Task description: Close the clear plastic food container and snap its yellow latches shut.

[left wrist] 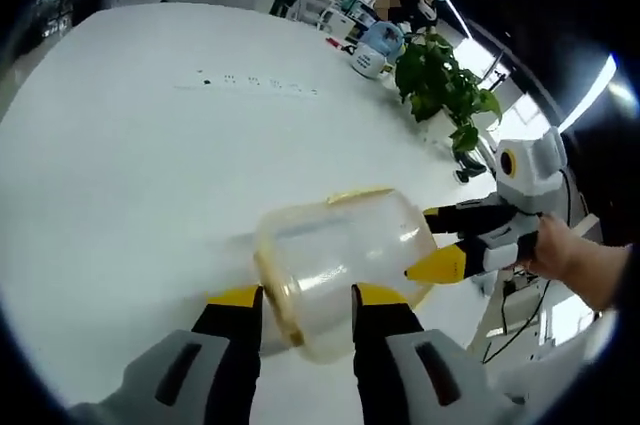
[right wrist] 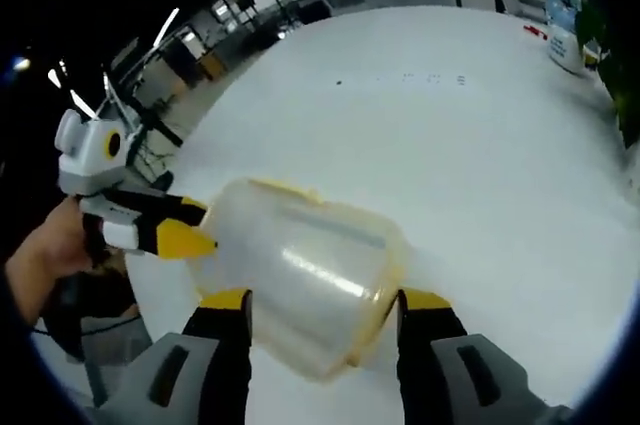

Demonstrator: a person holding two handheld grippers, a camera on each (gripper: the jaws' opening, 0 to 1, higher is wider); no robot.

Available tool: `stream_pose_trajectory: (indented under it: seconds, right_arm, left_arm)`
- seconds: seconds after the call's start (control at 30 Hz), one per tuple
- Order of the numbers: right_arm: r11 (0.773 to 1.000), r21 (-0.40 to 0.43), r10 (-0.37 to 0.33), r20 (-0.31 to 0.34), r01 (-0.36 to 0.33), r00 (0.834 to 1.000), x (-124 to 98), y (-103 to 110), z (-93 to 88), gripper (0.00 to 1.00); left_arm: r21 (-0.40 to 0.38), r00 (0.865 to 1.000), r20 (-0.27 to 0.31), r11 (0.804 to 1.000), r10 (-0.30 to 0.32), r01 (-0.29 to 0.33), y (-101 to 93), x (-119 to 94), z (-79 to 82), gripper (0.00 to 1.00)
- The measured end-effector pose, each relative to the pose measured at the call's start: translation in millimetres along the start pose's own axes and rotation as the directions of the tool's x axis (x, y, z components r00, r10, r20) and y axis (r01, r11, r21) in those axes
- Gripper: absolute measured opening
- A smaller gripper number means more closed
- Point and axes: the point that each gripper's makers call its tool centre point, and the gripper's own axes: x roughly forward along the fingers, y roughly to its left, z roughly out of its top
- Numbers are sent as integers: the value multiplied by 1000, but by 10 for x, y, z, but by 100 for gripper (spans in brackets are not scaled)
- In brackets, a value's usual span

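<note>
Both tools (left wrist: 305, 310) (right wrist: 325, 310) around container (left wrist: 340, 265)

Colour rundown: the container (left wrist: 345, 265) is clear, kind of milky plastic with a pale yellow rim and latches. Both grippers, left gripper (left wrist: 305, 310) and right gripper (right wrist: 320, 315), have black jaws tipped in bright yellow on grey bodies. The counter (left wrist: 150, 145) is plain white with a row of small dark marks. The far plant (left wrist: 440, 80) is deep green, next to a light blue and white object (left wrist: 378, 45).

No legible text — none anywhere.
</note>
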Motion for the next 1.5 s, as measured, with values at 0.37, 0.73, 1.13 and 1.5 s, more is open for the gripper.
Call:
stream_pose_trajectory:
  seconds: [0.37,0.73,1.13,1.5]
  right_arm:
    - [996,-94,1,-16,-3,1000,-50,10,50,61]
    - [972,-233,-25,-63,9,998,-107,-22,63,61]
    - [942,-335,-21,-75,-5,997,-159,-7,152,61]
    - [906,-420,3,-109,-48,994,-159,84,182,57]
  left_arm:
    - [85,1000,-24,996,-1,3,38,-45,-28,41]
    - [210,998,-51,977,31,-19,45,-129,30,42]
    - [400,993,-101,916,62,-16,34,-187,140,40]
    - [520,989,-135,854,56,22,-61,-186,185,40]
